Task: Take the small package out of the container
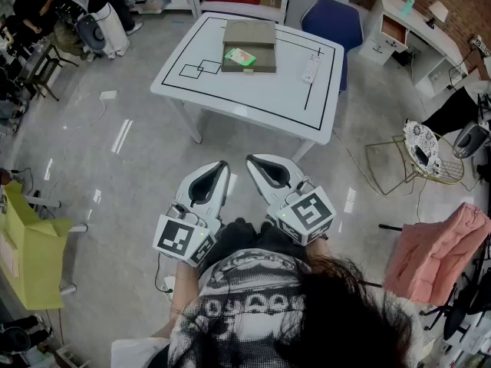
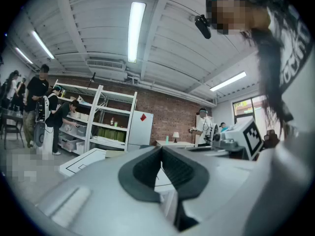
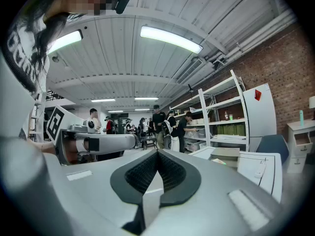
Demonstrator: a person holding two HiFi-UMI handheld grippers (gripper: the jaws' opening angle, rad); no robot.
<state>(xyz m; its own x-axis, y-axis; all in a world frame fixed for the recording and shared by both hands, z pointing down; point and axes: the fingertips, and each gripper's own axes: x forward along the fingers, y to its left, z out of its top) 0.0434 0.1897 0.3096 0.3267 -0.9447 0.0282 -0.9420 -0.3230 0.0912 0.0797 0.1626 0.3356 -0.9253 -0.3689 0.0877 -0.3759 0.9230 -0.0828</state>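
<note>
A khaki open container [image 1: 249, 33] stands on the far half of a white table [image 1: 253, 94] marked with black lines. A small green-and-white package [image 1: 240, 57] lies in its front part. Both grippers are held close to the person's body, well short of the table. The left gripper [image 1: 217, 167] is shut and holds nothing, and the right gripper [image 1: 255, 162] beside it is shut and empty too. In the right gripper view the container [image 3: 229, 152] shows small and far past the closed jaws [image 3: 157, 154]. The left gripper view shows its closed jaws [image 2: 161, 149] and the table [image 2: 81, 161] beyond.
A white remote-like object [image 1: 311, 69] lies on the table's right side. A blue chair [image 1: 334, 21] stands behind the table. A gold wire chair [image 1: 418, 156] and pink cloth [image 1: 437, 251] are at the right, a yellow-green bag [image 1: 31, 248] at the left. People stand by the shelves.
</note>
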